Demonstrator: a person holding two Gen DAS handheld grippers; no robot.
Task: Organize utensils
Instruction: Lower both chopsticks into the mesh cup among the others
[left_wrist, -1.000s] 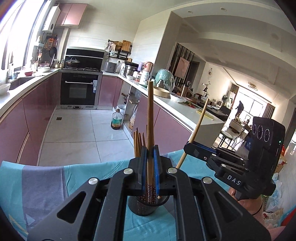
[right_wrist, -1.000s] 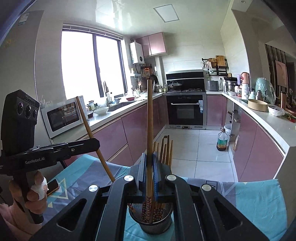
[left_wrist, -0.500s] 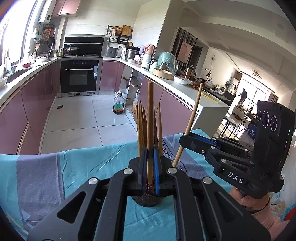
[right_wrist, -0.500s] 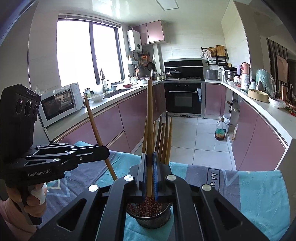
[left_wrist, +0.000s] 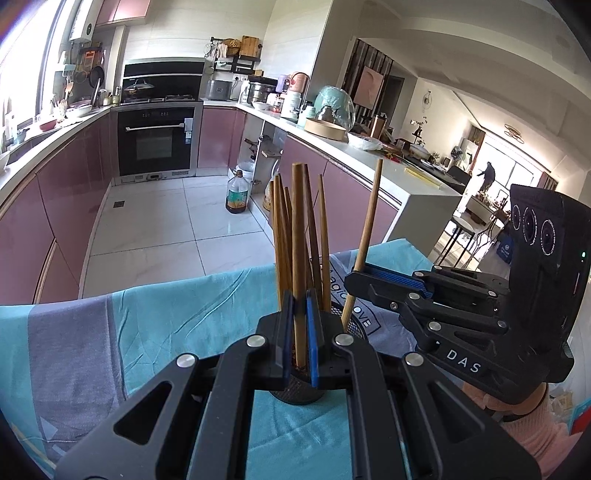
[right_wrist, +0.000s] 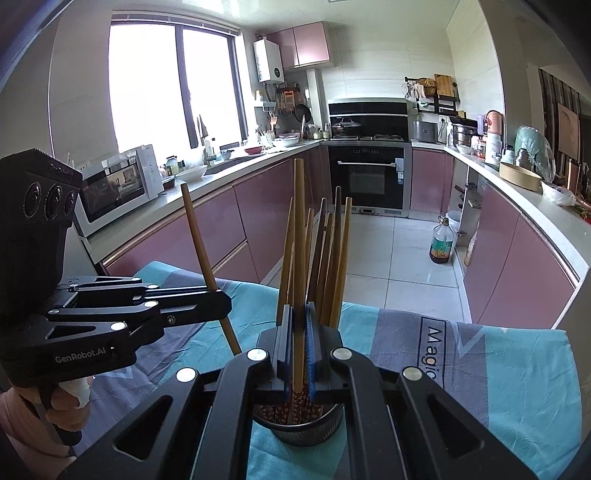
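Both grippers were clamped on one wooden chopstick each. Left gripper (left_wrist: 298, 332) held its light wooden chopstick (left_wrist: 298, 236) upright, lower end already inside the dark round mesh holder (left_wrist: 299, 393) on the teal-and-grey cloth (left_wrist: 177, 314). Right gripper (right_wrist: 300, 350) held a second wooden chopstick (right_wrist: 298, 236) directly above the same holder, tip also in, as far as visible. Several chopsticks already stood in the holder. Judged nearly done: both still needed releasing.

Home kitchen, built-in oven (right_wrist: 369, 177), microwave (right_wrist: 118, 186), pink cabinets (right_wrist: 236, 225), tiled floor (left_wrist: 155, 218)
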